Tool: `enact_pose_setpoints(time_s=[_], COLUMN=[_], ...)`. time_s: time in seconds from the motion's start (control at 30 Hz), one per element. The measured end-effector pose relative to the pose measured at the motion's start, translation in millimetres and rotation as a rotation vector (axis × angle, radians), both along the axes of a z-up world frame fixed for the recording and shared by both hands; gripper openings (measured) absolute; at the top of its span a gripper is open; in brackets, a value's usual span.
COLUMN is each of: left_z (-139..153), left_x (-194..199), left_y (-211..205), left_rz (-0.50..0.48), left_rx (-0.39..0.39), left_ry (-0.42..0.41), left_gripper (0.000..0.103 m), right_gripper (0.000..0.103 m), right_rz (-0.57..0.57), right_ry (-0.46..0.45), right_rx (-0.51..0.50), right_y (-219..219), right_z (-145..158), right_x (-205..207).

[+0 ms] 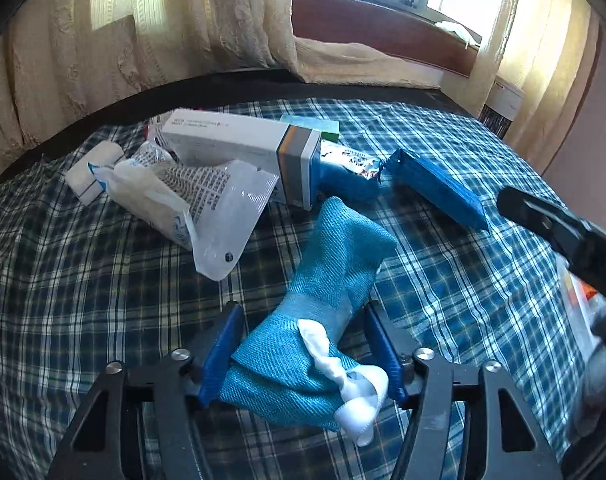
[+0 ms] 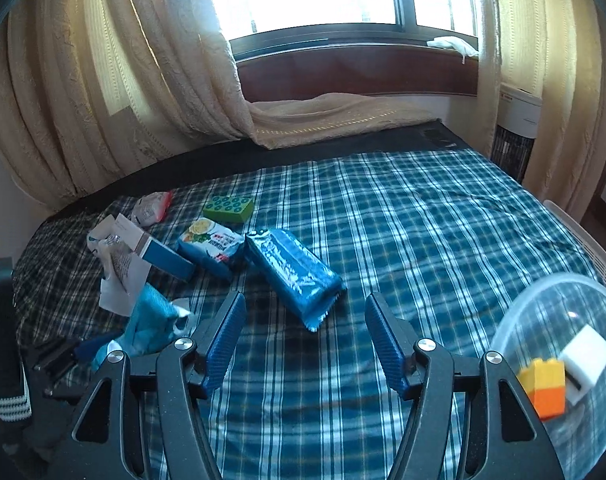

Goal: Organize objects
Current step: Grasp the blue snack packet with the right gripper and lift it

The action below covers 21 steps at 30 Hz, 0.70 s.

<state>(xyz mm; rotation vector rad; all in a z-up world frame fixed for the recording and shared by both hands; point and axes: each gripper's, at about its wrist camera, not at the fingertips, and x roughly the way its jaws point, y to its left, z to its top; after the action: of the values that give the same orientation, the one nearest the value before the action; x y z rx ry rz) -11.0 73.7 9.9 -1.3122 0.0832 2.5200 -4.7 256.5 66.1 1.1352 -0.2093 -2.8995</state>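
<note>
Plaid bed below a curtained window. Bowl holds two blocks; most packets remain scattered. Left fingers pinch a teal cloth; right fingers are spread, empty, above the blue packet.

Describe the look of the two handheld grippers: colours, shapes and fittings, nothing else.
Both match. The left gripper and the right gripper each have two blue ribbed finger pads on black angular linkage arms with triangular cutouts, joined by round silver pivot bolts. No cables or markings show.
</note>
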Motion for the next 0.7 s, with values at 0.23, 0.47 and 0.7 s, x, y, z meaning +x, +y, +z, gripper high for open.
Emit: enact_pose_setpoints(time_s=[0.23,0.47,0.7], left_z=[4,16,20], left_x=[3,13,14], left_y=[-4,-3,-9], left_rz=[-0.015,-0.035,-0.018], left_rx=[0.02,0.035,0.048], left_ry=[0.0,0.043,0.046], left_gripper=[0.057,0.057,0.057], right_gripper=[0.064,0.066,0.067], right_rz=[0.018,0.05,0.082], right_ry=[-0.048,-0.082,-0.108], right_rx=[-0.064,-0.086,-0.076], right_y=[7,7,2], right_z=[-9,-22,-32], right_x=[-36,-62,-74])
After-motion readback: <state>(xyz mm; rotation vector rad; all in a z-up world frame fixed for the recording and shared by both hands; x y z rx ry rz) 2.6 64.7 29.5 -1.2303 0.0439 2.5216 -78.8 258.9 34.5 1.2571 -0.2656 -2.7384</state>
